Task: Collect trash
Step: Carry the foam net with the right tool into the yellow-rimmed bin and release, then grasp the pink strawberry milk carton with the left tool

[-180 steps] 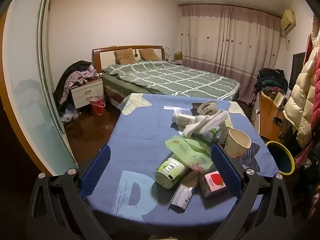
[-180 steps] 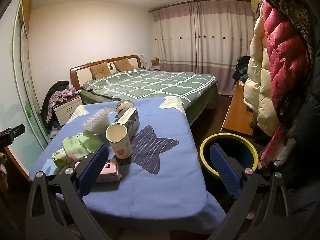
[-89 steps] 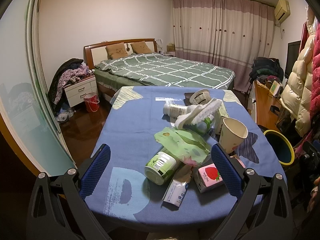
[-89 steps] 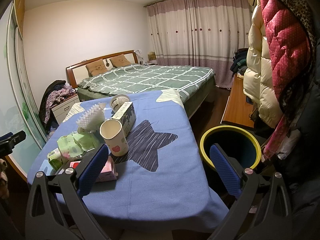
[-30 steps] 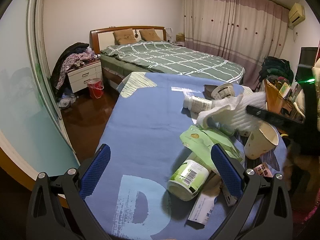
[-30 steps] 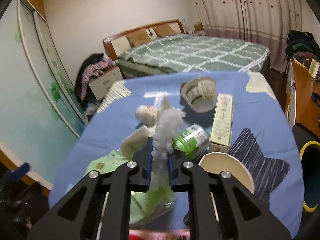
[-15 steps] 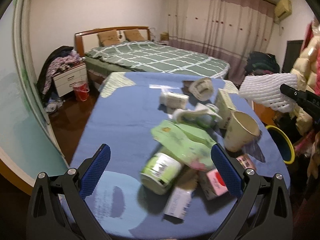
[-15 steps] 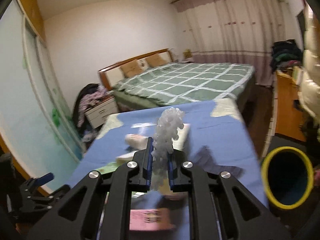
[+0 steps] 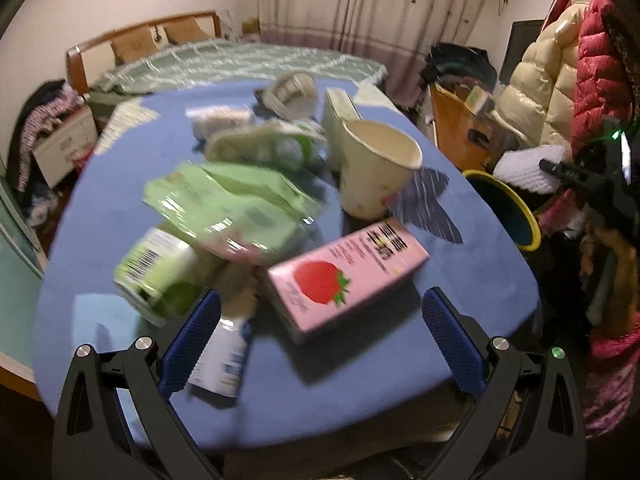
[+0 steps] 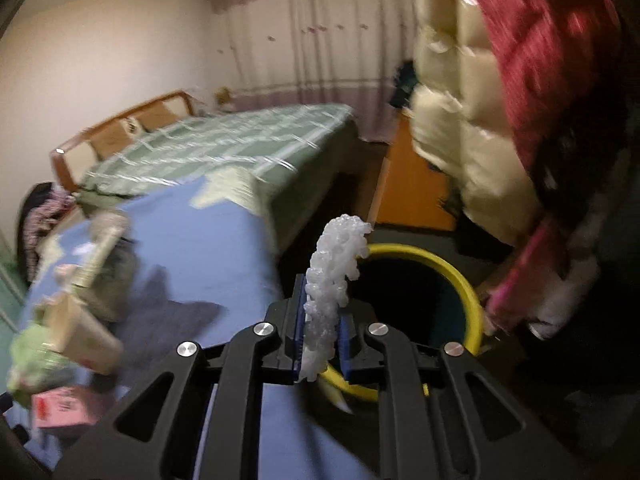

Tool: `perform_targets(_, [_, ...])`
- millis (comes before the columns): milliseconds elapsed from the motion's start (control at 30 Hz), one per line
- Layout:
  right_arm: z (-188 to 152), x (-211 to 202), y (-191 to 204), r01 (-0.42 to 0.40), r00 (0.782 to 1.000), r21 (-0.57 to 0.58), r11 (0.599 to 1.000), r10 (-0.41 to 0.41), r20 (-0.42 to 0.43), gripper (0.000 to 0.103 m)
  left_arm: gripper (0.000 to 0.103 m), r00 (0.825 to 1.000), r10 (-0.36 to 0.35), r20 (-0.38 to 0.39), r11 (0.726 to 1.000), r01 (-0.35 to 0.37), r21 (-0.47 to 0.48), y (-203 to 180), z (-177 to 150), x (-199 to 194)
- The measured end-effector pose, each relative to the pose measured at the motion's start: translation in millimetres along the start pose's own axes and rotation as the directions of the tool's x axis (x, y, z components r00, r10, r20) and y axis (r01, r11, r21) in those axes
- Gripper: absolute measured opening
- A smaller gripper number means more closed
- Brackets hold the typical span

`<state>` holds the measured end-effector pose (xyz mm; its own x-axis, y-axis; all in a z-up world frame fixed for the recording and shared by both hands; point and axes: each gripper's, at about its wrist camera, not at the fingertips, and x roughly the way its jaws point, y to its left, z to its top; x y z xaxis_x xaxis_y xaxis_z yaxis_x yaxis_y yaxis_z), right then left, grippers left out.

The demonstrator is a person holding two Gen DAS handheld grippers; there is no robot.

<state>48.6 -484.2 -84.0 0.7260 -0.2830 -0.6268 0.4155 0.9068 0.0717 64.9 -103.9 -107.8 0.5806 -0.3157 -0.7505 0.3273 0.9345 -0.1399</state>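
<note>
We have our right gripper (image 10: 320,344) clamped on the white foam net (image 10: 334,276) just over the yellow-rimmed bin (image 10: 466,292), not yet dropped, while our left gripper (image 9: 320,332) hangs spread and empty above the pink carton (image 9: 344,276), paper cup (image 9: 376,172) and other litter left on the table (image 9: 480,272).

Warm, dim indoor light falls from overhead, leaving the far wall (image 10: 100,60) pale and evenly lit. Both views are smeared by motion blur: the green bags (image 9: 232,204) and the bed (image 9: 240,64) are streaked, and the coats (image 10: 500,100) on the right are smudged. The pink carton (image 9: 344,276) is fairly sharp and casts a soft shadow on the blue bench (image 9: 472,264). Fisheye bending curves the edges, and the corners are black. The bin (image 10: 472,300) is dark inside.
</note>
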Motion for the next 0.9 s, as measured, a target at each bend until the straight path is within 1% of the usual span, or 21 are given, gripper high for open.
perform_targets(133, [-11,29,-13,0.056,0.997,0.001,0.998,-0.056,-0.044,0.014,0.099,1.0,-0.003,-0.029,1.0,0.002,-0.005,-5,-2,16])
perform_targets(200, [-12,35,-16,0.081,0.995,-0.003,0.997,-0.081,-0.053,0.017,0.099,0.999,-0.008,-0.051,1.0,0.007,-0.005,-8,-3,23])
perform_targets(233, [-13,40,-21,0.095,0.994,-0.003,0.995,-0.095,-0.058,0.024,0.099,0.998,-0.008,-0.059,1.0,0.007,-0.004,-9,-3,26])
perform_targets(267, [-14,41,-24,0.107,0.992,-0.005,0.994,-0.107,-0.059,0.037,0.099,0.998,-0.006,-0.068,1.0,0.006,-0.003,-10,-3,29])
perform_targets(333, [-15,40,-29,0.116,0.992,0.003,0.993,-0.116,-0.048,0.049,0.099,0.997,0.0,-0.08,1.0,0.0,0.0,-11,-3,34])
perform_targets(433, [-14,32,-29,0.121,0.992,0.001,0.993,-0.121,-0.035,0.05,0.099,0.995,-0.001,-0.095,1.0,0.0,-0.002,-12,-3,39])
perform_targets(467, [-15,29,-29,0.12,0.992,0.001,0.993,-0.12,-0.029,0.052,0.099,0.995,-0.005,-0.099,1.0,0.005,-0.003,-12,-4,39])
perform_targets(533, [-15,26,-29,0.112,0.993,0.001,0.994,-0.112,-0.024,0.054,0.099,0.994,-0.016,-0.111,1.0,0.016,0.0,-15,-4,43])
perform_targets(700, [-13,18,-29,0.088,0.996,0.016,0.996,-0.087,-0.013,0.054,0.099,0.989,-0.055,-0.136,0.998,0.059,0.028,-28,-7,48])
perform_targets(800, [-13,12,-28,0.072,0.997,0.025,0.997,-0.072,-0.002,0.054,0.099,0.983,-0.109,-0.147,0.992,0.117,0.045,-41,-7,49])
perform_targets(900, [-13,6,-27,0.051,0.999,0.03,0.998,-0.052,0.009,0.055,0.099,0.969,-0.186,-0.162,0.977,0.199,0.073,-58,-6,51])
